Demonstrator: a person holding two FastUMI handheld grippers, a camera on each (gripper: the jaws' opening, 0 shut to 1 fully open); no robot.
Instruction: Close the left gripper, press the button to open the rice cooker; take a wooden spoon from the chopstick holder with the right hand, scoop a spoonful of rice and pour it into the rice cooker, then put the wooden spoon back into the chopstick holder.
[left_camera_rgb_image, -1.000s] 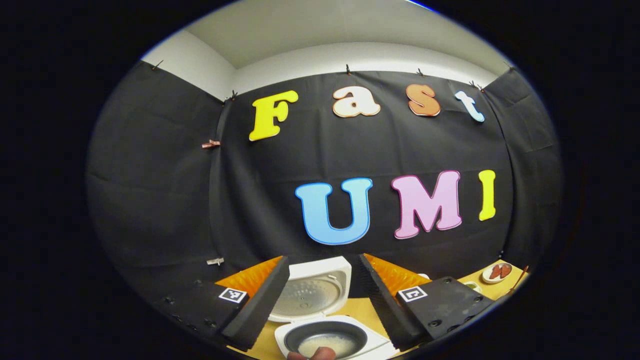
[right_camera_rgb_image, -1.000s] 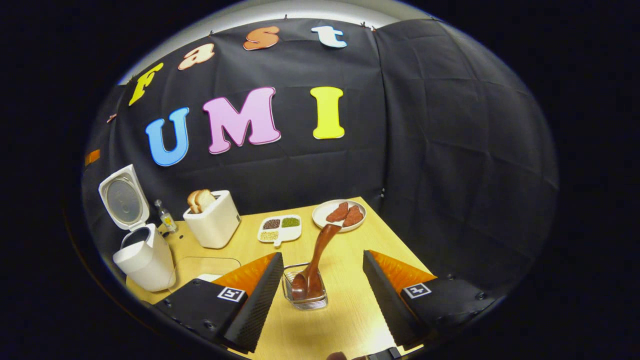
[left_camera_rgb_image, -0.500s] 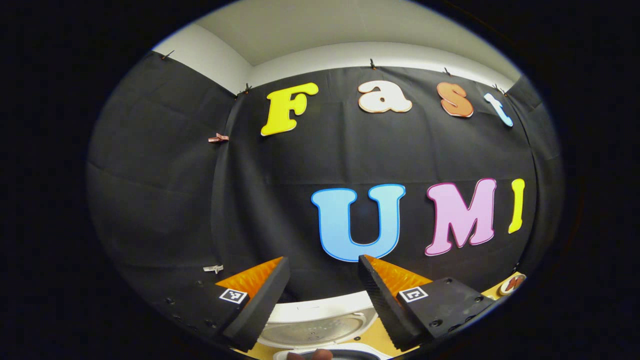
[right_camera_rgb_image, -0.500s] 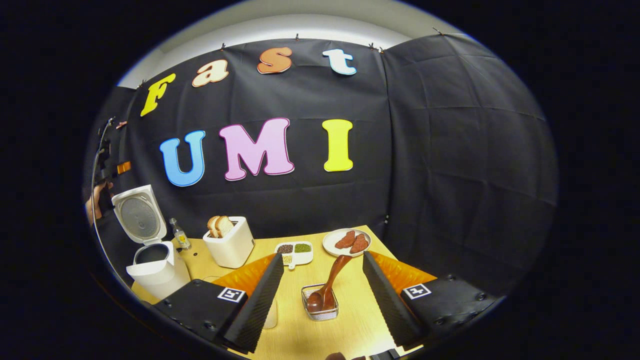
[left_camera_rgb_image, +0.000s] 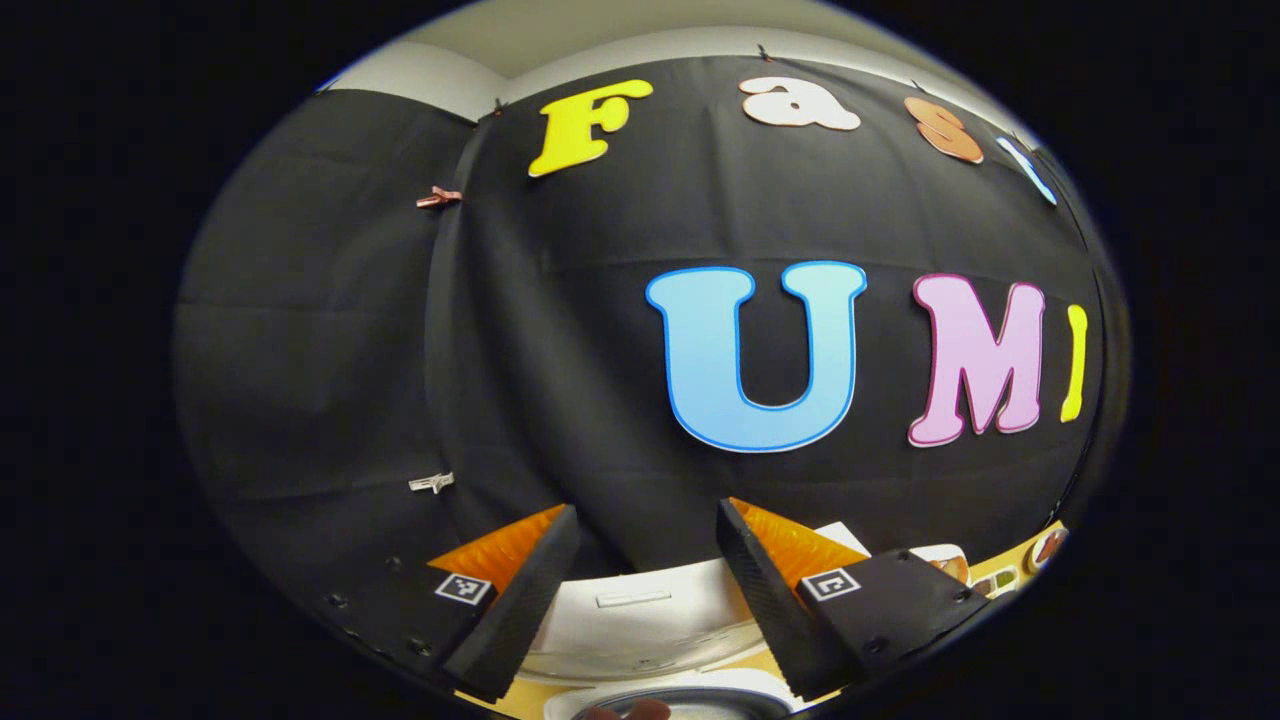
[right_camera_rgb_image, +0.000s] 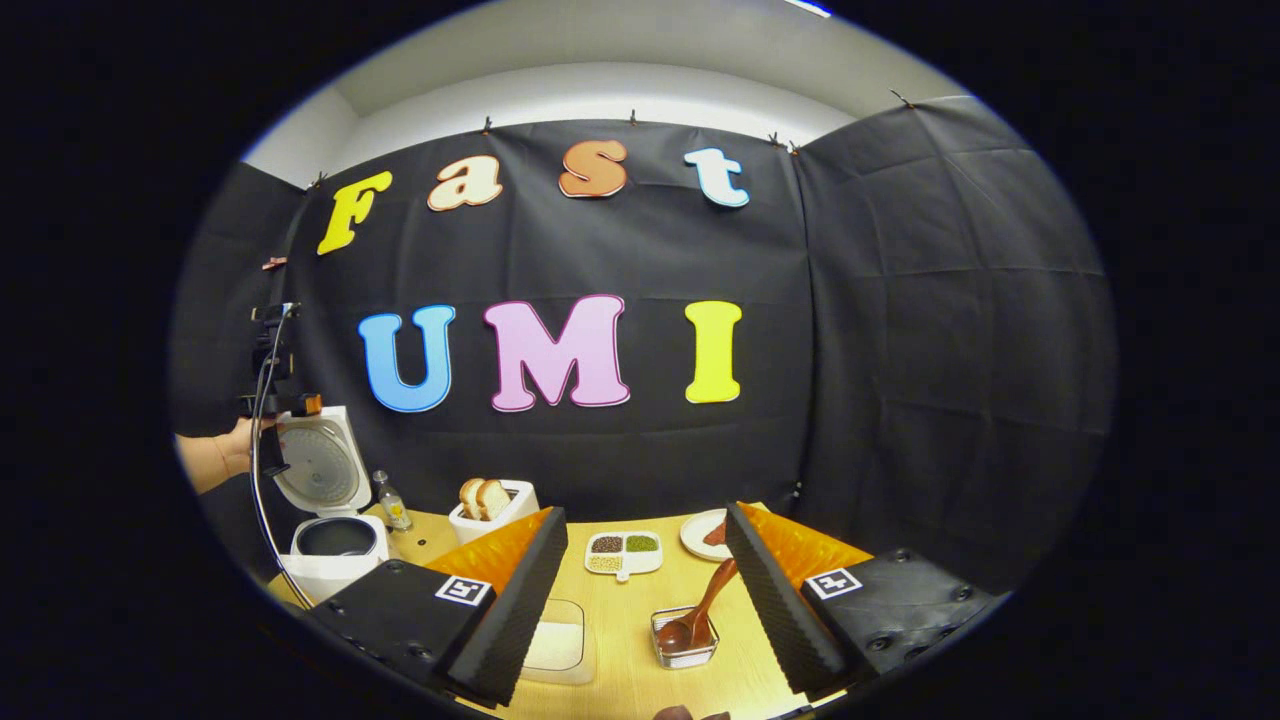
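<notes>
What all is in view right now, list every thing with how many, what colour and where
Rice cooker: one, white, lid up, table's far left.
Bottle: one, clear, right of the cooker.
Toaster: one, white, two bread slices in it, back of table.
Divided dish: one, white, three fillings, table middle.
Plate: one, white, reddish food, back right.
Spoon: one, brown wood, standing in the holder.
Holder: one, clear, near front.
Tray: one, clear, white contents, front left.
Table: one, light wood.
Left gripper: open, above the cooker lid.
Right gripper: open.
Hand: one, by the lid.
</notes>
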